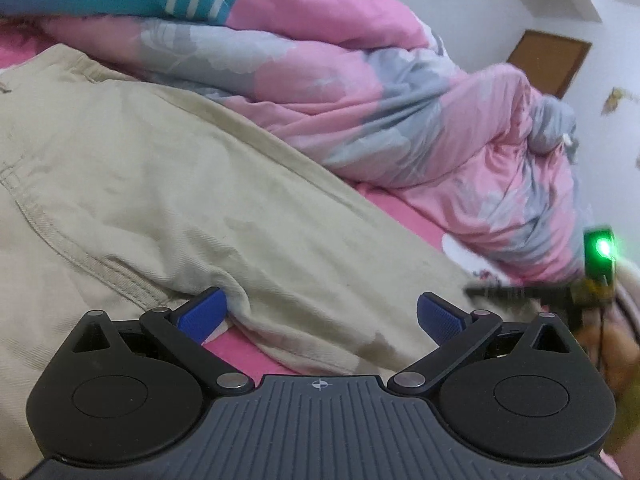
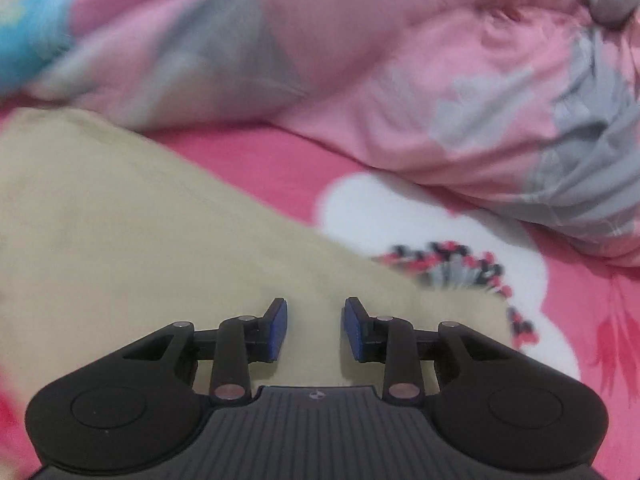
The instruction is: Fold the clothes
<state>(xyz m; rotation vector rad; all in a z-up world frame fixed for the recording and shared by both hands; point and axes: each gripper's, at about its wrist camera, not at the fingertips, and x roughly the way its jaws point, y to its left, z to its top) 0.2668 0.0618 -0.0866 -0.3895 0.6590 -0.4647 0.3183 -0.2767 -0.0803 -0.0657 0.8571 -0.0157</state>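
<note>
Left gripper (image 1: pixel 318 316) fingers wide apart straddling the lower edge of the beige trousers (image 1: pixel 160 184), which run long-axis up-left across the pink bedsheet (image 2: pixel 260 160); right gripper (image 2: pixel 314 330) half-open over their narrower end, neither clamped.

Trousers (image 1: pixel 168 184): beige woven cotton-like cloth, matt, faint twill grain, raised stitched seams at 9 o'clock.
Quilt (image 1: pixel 360 92): soft pink and grey printed cloth, crumpled, slight sheen on folds, at 12 to 3 o'clock.
Bed sheet (image 2: pixel 256 168): smooth pink printed cloth, matt.
Left gripper (image 1: pixel 320 314): matt black plastic arms, dull metal pivot pins, ribbed grey plastic body.
Fingers (image 2: pixel 279 330): blue rubbery pads, finely textured.
Door (image 1: pixel 548 62): brown wood, matt.
</note>
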